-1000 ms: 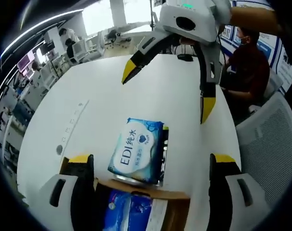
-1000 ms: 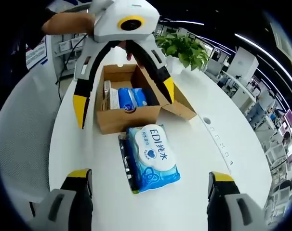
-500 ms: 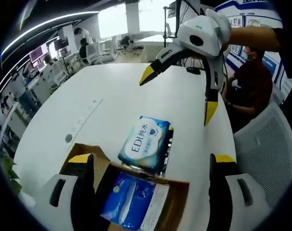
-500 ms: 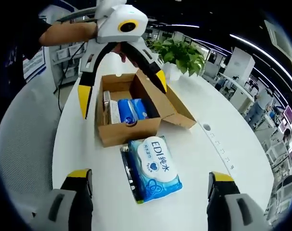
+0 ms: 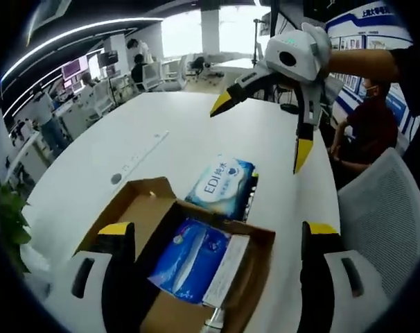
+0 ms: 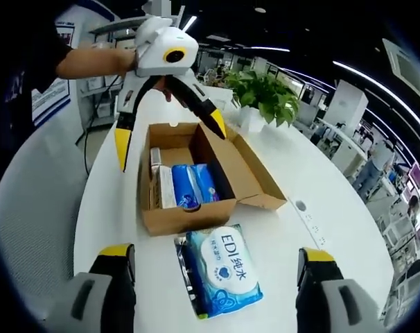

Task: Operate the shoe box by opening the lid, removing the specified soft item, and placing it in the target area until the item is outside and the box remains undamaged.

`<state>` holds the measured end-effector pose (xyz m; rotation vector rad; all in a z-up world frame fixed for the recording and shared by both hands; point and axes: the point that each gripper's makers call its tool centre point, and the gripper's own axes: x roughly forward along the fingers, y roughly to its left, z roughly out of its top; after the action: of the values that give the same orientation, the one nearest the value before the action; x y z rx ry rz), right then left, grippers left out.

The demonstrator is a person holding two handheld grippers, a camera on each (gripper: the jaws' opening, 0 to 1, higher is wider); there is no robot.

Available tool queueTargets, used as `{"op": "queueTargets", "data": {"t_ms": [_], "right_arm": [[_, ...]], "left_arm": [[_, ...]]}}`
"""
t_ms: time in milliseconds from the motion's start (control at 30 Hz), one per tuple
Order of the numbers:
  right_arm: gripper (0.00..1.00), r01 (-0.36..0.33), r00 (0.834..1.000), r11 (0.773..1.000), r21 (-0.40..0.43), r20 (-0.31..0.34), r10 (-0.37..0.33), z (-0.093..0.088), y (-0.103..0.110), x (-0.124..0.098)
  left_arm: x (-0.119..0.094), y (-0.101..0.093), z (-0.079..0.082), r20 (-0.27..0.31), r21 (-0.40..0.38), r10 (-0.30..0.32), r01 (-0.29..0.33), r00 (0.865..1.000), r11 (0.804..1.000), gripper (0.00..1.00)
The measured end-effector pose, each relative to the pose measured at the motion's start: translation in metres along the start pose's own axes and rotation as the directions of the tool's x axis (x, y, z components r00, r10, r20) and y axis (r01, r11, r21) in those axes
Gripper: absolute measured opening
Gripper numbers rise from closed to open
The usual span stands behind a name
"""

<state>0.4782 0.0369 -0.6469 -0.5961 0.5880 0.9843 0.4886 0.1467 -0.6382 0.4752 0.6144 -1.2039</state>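
Lifting away from the shoe box, both claws hang wide and empty, higher than a second ago. The wipes pack lies on the white counter just beside the open box, so removal looks done.

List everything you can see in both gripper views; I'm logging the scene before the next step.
Shoe box: one, brown cardboard, open on the white table, lid folded out.
Wet wipes pack: one, blue and white, on the table just outside the box.
Packs in box: blue and white, count unclear.
Table: one, white.
Potted plant: one, green, beyond the box.
Office chair: one, grey mesh, at the table.
Left gripper: yellow-tipped, open, above the box.
Right gripper: yellow-tipped, open, above the table.
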Motion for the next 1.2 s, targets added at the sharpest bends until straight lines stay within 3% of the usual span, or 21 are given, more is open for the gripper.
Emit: {"op": "queueTargets", "data": {"t_ms": [200,600,867,1000,1200], "right_arm": [[0.91,-0.018,1.0,1.0,0.0,0.023,0.018,0.013,0.007,0.013],[0.77,-0.043,0.996,0.998,-0.055,0.08,0.047,0.04,0.015,0.042],[0.65,-0.049,0.992,0.993,-0.109,0.11,0.061,0.056,0.021,0.063],[0.58,-0.038,0.993,0.992,-0.12,0.107,0.051,0.059,0.021,0.074],[0.42,-0.015,0.994,0.99,-0.142,0.102,0.03,0.064,0.02,0.089]], "left_arm": [[-0.009,0.007,-0.021,-0.023,-0.019,0.0,-0.001,1.0,1.0,0.88],[-0.008,0.027,-0.046,-0.066,0.042,0.047,-0.045,0.997,0.998,0.61],[0.0,0.04,-0.053,-0.077,0.072,0.064,-0.058,0.995,0.996,0.51],[0.005,0.049,-0.056,-0.077,0.104,0.081,-0.073,0.994,0.992,0.4],[0.01,0.057,-0.055,-0.087,0.126,0.079,-0.068,0.993,0.99,0.35]]}}
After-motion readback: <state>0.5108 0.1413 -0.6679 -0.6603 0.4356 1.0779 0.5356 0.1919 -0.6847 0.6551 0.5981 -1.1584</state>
